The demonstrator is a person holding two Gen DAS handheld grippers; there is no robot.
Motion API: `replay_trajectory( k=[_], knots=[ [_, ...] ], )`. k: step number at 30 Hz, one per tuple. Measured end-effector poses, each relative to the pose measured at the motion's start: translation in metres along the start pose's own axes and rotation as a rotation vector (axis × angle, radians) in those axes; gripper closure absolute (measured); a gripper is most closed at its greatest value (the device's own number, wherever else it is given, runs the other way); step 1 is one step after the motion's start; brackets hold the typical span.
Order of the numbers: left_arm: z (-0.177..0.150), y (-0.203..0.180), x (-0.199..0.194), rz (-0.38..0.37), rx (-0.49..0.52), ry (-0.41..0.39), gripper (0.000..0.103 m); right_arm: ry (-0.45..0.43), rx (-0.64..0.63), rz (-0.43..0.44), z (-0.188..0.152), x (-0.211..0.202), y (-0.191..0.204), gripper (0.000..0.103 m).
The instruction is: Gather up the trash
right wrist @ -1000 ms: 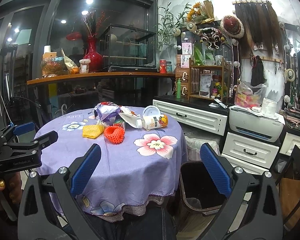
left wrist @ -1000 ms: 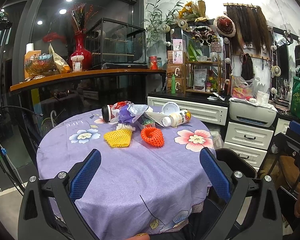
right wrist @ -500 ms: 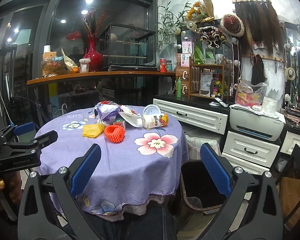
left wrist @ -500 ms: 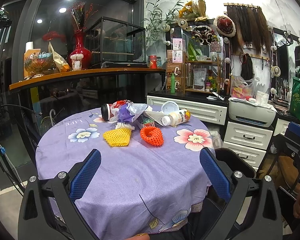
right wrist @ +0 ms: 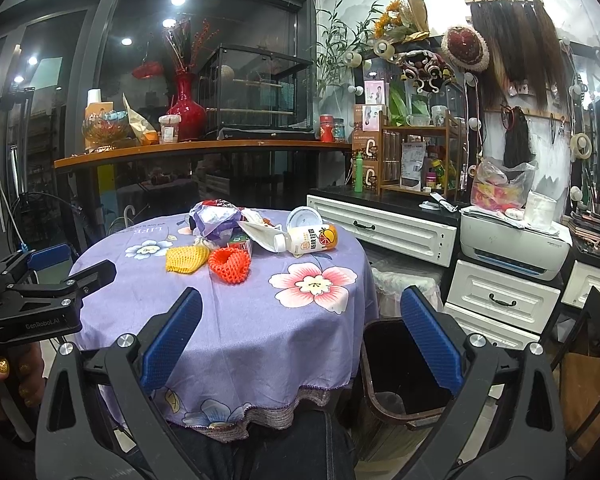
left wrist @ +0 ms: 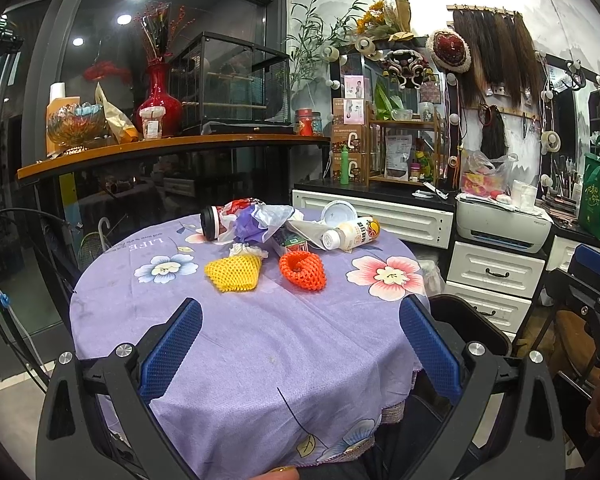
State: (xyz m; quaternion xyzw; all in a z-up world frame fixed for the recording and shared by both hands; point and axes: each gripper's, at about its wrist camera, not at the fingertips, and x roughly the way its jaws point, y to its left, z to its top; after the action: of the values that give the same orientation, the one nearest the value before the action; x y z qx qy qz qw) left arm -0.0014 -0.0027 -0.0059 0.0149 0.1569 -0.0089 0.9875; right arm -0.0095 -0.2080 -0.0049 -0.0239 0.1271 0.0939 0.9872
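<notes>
With trash heaped at the far side of the table: both grippers back, nothing taken. Left gripper and right gripper spread wide, empty. Bin just beside the table edge, probably for short drops.

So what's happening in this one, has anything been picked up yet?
Not yet. A person holds a gripper in each hand in front of a round table with a purple floral cloth. Both the left gripper and the right gripper are open and hold nothing. The trash sits in a pile on the table's far side: a yellow foam net, an orange foam net, a tipped drink bottle and crumpled wrappers. A dark bin stands by the table, to the right.
</notes>
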Motion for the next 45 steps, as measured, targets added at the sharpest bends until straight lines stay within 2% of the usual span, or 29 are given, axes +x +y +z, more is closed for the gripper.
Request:
replay_trajectory(
  k=[21,27,30,34,39,45],
  knots=[
    [-0.002,-0.001,0.001,0.001,-0.003,0.005,0.005,0.015,0.003,0.006,-0.002,0.004,-0.002,0.005],
    [-0.007,0.000,0.009,0.004,-0.004,0.040,0.005,0.033,-0.013,0.002,-0.003,0.011,-0.001,0.005],
    [-0.009,0.006,0.019,0.022,-0.013,0.075,0.005,0.088,-0.021,0.025,-0.006,0.025,0.002,0.005],
    [-0.014,0.029,0.048,0.001,-0.056,0.193,0.005,0.219,-0.076,0.103,-0.016,0.060,0.012,0.005],
    [-0.022,0.049,0.080,0.038,-0.044,0.303,0.005,0.367,-0.138,0.209,-0.025,0.120,0.027,0.005],
    [-0.013,0.073,0.122,0.052,-0.038,0.374,0.005,0.442,-0.184,0.276,-0.023,0.187,0.052,0.005]
  ],
)
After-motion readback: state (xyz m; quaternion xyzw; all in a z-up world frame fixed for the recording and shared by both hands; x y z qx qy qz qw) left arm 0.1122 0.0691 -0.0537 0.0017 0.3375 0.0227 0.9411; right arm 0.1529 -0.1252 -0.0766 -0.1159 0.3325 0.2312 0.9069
